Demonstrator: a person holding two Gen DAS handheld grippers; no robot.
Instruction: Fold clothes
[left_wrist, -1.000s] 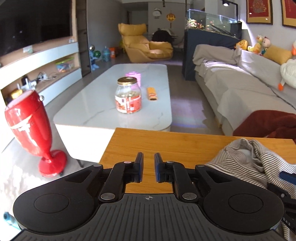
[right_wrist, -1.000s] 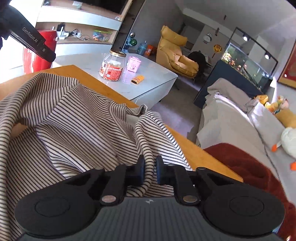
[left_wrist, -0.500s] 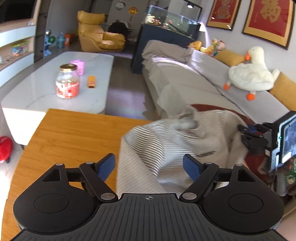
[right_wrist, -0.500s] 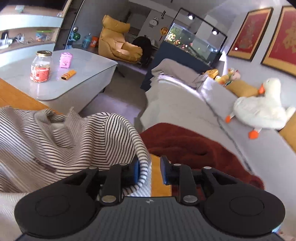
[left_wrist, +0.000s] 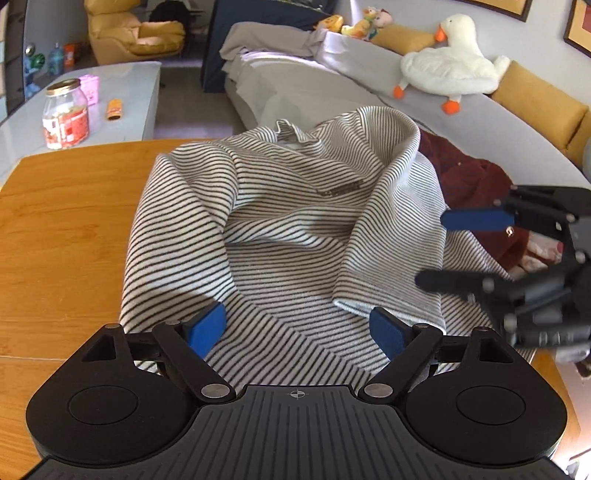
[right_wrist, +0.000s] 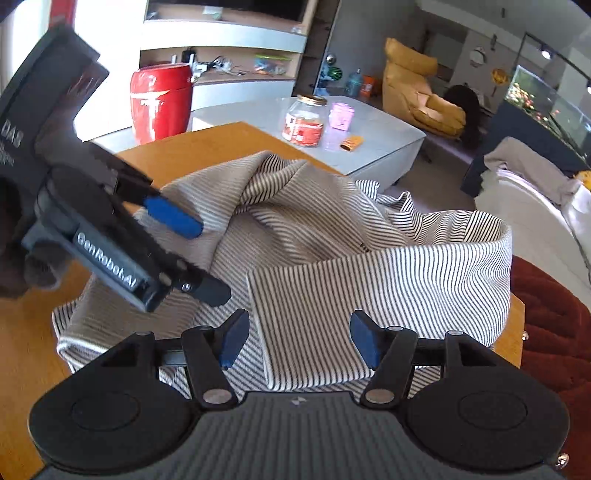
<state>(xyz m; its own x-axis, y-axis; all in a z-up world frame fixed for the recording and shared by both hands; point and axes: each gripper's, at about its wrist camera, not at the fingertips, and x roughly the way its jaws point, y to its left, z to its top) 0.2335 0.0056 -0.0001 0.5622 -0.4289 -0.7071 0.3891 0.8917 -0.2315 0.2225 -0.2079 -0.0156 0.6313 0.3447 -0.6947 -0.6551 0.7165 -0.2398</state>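
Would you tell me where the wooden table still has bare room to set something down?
Bare wood lies left of the striped shirt, along the wooden table edge nearest the glass jar. The right side is crowded: the shirt reaches that edge beside the dark red fabric.

Bare wooden table (left_wrist: 66, 221) left of shirt (left_wrist: 280, 229).
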